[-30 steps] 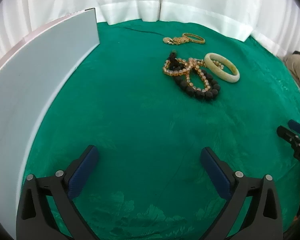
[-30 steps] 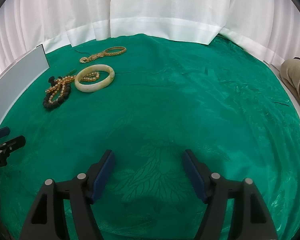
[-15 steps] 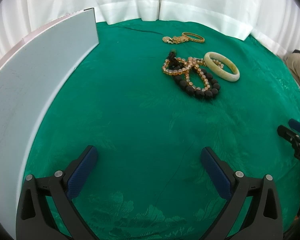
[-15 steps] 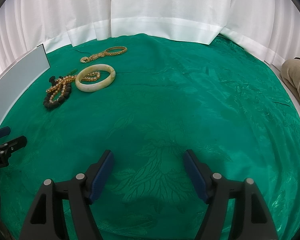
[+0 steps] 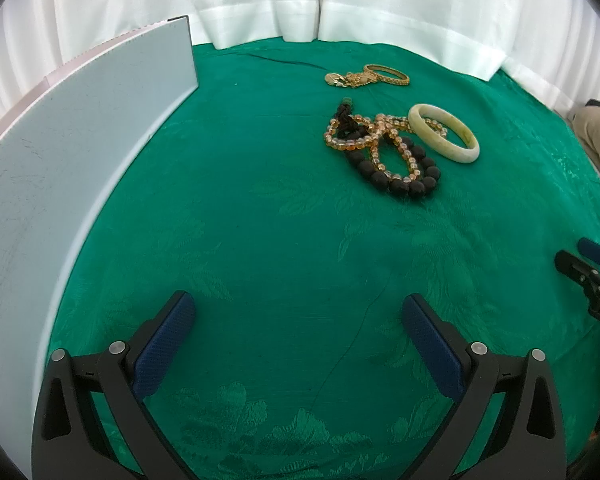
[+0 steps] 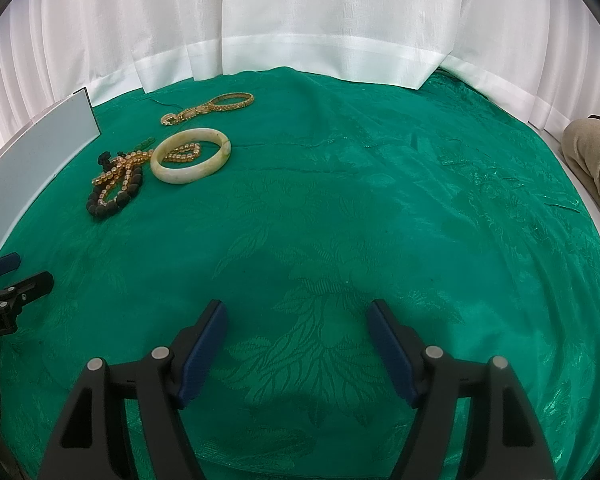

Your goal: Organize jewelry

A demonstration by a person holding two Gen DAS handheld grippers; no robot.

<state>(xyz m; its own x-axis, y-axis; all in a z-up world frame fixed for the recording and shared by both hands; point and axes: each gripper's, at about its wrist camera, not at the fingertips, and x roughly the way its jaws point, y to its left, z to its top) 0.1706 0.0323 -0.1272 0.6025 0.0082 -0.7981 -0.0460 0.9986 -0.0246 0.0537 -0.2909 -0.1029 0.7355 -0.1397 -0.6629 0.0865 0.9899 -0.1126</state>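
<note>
On the green cloth [image 5: 260, 220] lies a small heap of jewelry. A pale jade bangle [image 5: 444, 133] [image 6: 191, 155] rests beside an amber bead string [image 5: 374, 138] [image 6: 120, 170] tangled with a black bead bracelet [image 5: 404, 178] [image 6: 114, 198]. Farther back lie a gold bangle and chain [image 5: 368, 77] [image 6: 210, 108]. My left gripper [image 5: 298, 312] is open and empty, well short of the heap. My right gripper [image 6: 296, 316] is open too, holding nothing, with the jewelry far off to its upper left.
A flat pale grey board [image 5: 60, 168] [image 6: 32, 156] lies along the left side of the cloth. White curtains [image 6: 300, 20] hang behind. A person's beige trouser leg [image 6: 592, 148] shows at the right edge. Each gripper's tip shows at the other view's edge.
</note>
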